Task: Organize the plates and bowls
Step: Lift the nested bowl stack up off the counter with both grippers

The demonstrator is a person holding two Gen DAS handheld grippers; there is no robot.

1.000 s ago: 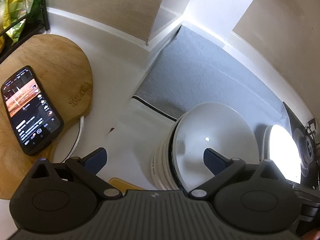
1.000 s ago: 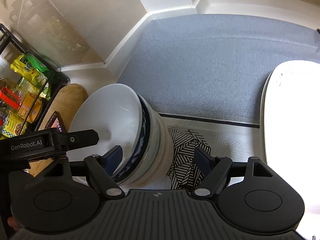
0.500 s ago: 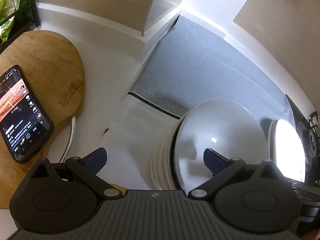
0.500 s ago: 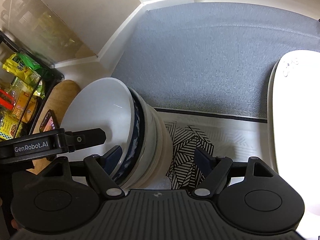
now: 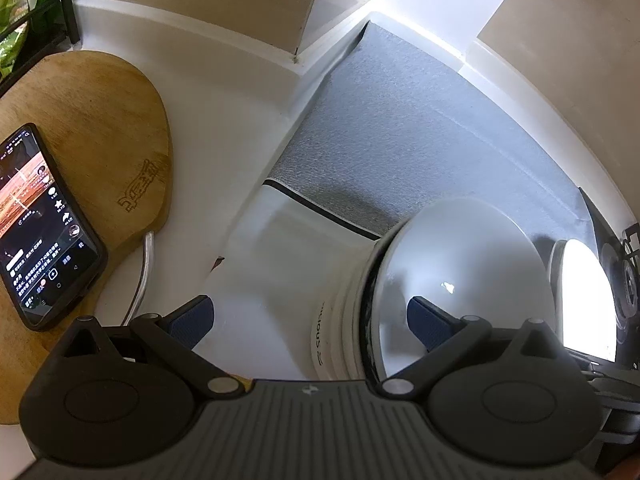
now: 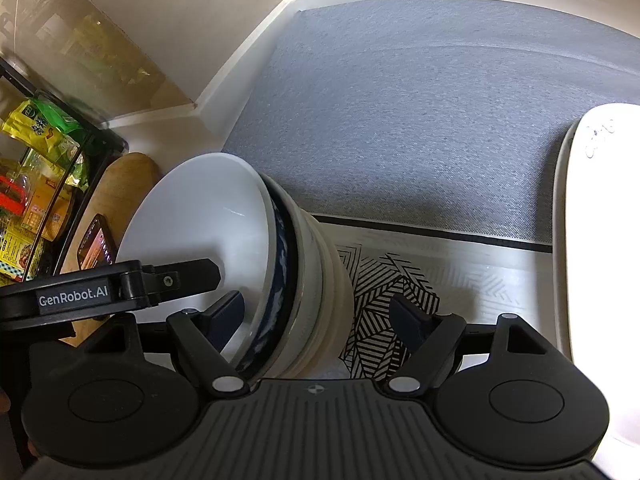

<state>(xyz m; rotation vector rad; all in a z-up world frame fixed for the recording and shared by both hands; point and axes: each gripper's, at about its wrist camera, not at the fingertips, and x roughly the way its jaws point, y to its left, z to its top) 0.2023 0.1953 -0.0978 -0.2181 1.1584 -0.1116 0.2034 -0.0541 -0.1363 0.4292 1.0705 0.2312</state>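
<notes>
The bowl stack blocks the mat's near left, the plate its right; the grey stretch between and behind lies open.

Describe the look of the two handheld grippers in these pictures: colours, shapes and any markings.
Both are alike. The left gripper and the right gripper each have a grey ribbed body with a small round emblem, two black rounded housings with disc covers, black linkage arms on silver pivot pins, and dark blue finger pads. In the right wrist view, the left gripper's black side carries a "GenRobot.AI" label.
</notes>
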